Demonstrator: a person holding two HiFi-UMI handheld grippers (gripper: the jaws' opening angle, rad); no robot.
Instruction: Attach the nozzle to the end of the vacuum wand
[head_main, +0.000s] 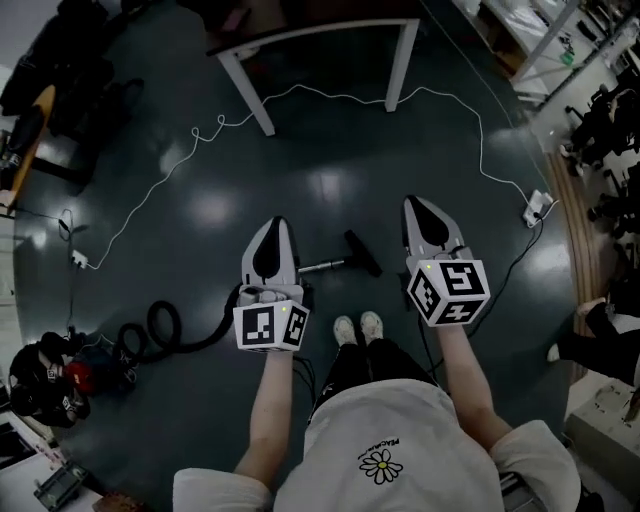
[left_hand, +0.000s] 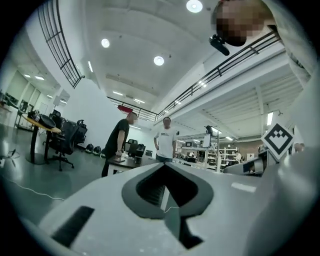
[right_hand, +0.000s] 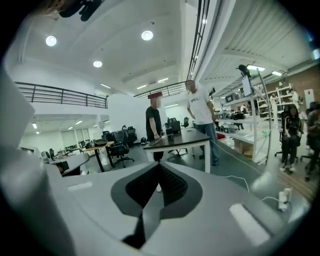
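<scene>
A person in a white shirt (head_main: 375, 440) looks down past their own arms, each hand holding a white two-jaw gripper out in front. The left gripper (head_main: 279, 222) has its jaws pressed together with nothing between them. The right gripper (head_main: 413, 203) is closed the same way and holds nothing. Far below, on the dark floor, the person's white shoes (head_main: 358, 327) show between the two grippers. Just beyond the shoes lies the vacuum wand (head_main: 322, 266), a thin metal tube. The black nozzle (head_main: 362, 253) sits at its right end, touching it; the joint is too small to tell whether it is locked on. A black hose (head_main: 165, 335) curls away to the left toward the red and black vacuum body (head_main: 45, 380). Farther off, a thin white cable (head_main: 330, 97) snakes across the floor to a power strip (head_main: 537, 207). Beyond it stands a dark-topped table (head_main: 250, 90) with white legs, where a bystander in black (right_hand: 154, 122) and another in white (right_hand: 202, 115) stand.
</scene>
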